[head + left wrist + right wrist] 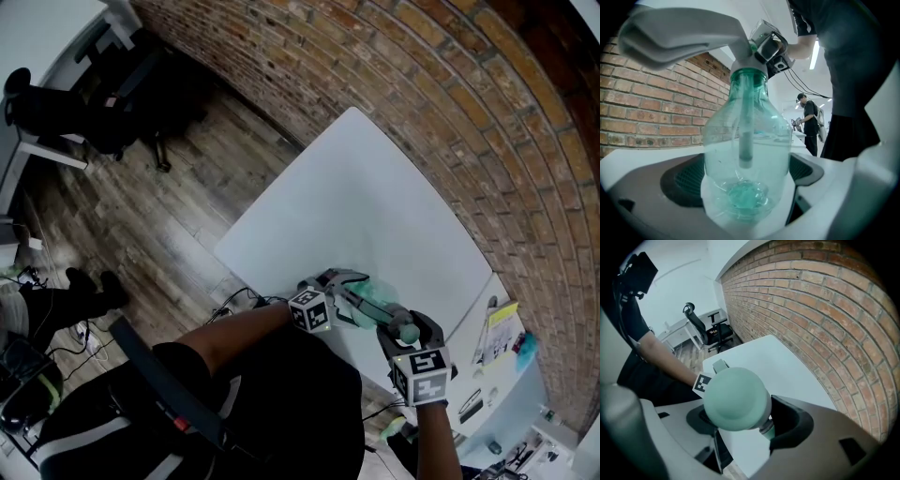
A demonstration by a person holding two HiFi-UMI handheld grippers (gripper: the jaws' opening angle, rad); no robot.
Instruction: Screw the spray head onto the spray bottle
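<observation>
Spray bottle (747, 154) of clear, green-tinted plastic, held on its side at the near edge of a white table (356, 206). On the left, the left gripper (345, 287) clamps the bottle's body near its base, with both jaws pressed against its sides. A dip tube (746, 136) runs down inside the bottle. Further right, a green collar (749, 75) sits on the bottle's neck and joins it to the spray head (736, 399). The right gripper (405, 330) has its jaws closed around the head's rounded mint-green back. The two grippers face each other along the bottle, close together. The only print that can be made out is the black-and-white square marker on each gripper's cube (310, 310). Print on a yellow sheet (502, 319) at the far right is too small to read. A brick wall (450, 112) runs behind the table.
</observation>
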